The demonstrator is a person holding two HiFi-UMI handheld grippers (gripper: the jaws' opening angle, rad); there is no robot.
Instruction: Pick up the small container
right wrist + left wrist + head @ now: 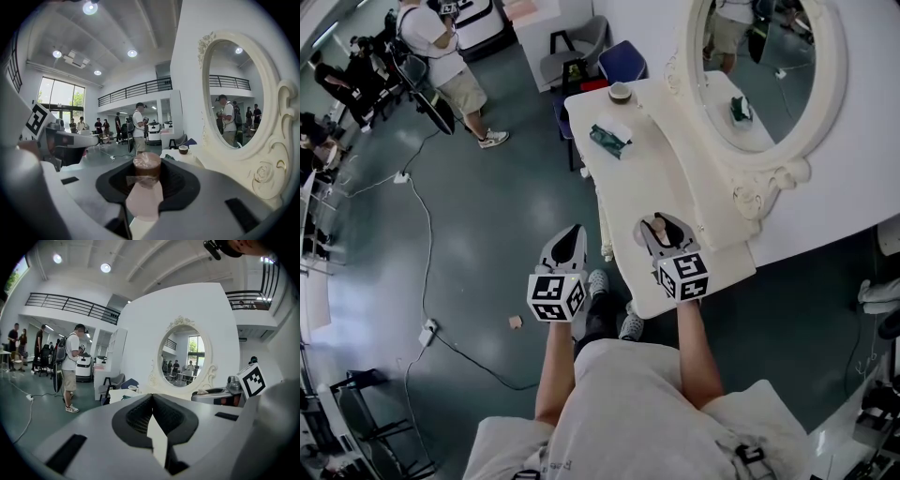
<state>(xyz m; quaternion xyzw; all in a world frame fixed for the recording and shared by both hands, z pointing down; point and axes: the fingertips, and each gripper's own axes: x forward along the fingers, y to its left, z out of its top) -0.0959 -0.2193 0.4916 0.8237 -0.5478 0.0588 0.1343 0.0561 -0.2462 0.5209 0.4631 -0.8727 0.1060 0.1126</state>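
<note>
The small container (146, 165), a pale pink bottle with a brown cap, stands upright, gripped between the fingers (180, 180) of the right gripper (660, 222) over the near end of the white worktop (647, 178). The left gripper (574, 232) hangs just left of the worktop's edge, its fingers (136, 416) closed together on nothing. A green packet (610, 139) and a small bowl (621, 92) lie at the far end.

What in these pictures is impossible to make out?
Contents of the small container: right gripper view, brown lid covers them.
Whether it clears the table: head view, right gripper hides its base.
Contents of the bowl: head view, too small.
Print on the green packet: head view, too small.
</note>
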